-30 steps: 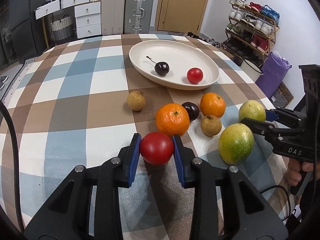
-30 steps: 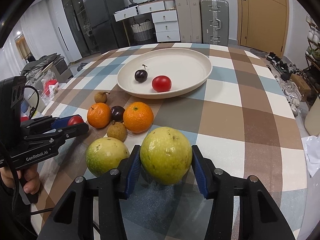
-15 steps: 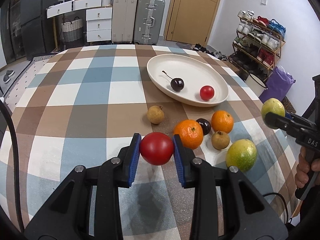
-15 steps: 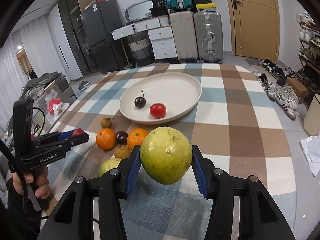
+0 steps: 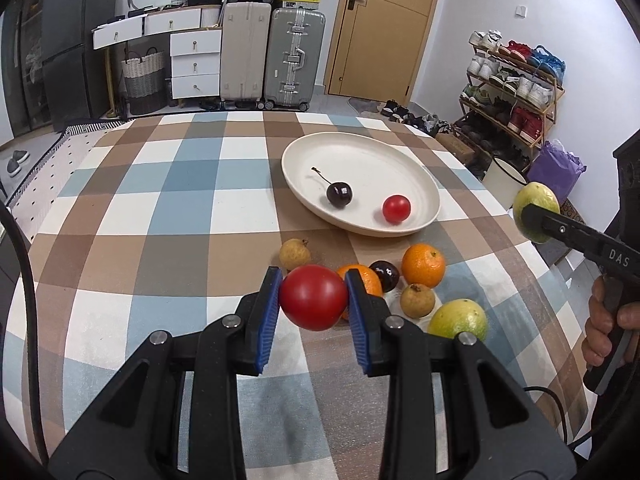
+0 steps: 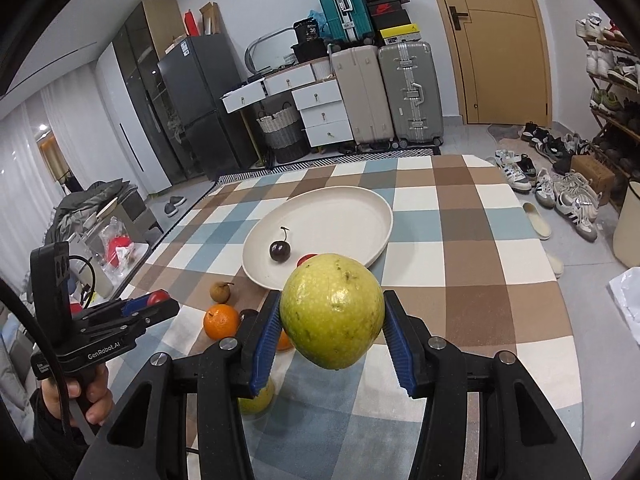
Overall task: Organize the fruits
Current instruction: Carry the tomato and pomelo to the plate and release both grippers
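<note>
The right gripper is clamped on a large yellow-green fruit, held in the air above the near part of the checked table. The left gripper is closed on a red tomato, also off the cloth. The step in hand looks like carrying both to the cream plate, which sits toward the table's far right corner and already holds a dark cherry and a small red tomato. To do it well, each fruit should go down low onto bare plate, apart from those two, with the jaws released only once it rests, since round fruit rolls. Two oranges, a second green fruit and the small brown fruits lie near the front edge. Compared with a second ago, both grippers are higher and the big fruit has left the cloth.
</note>
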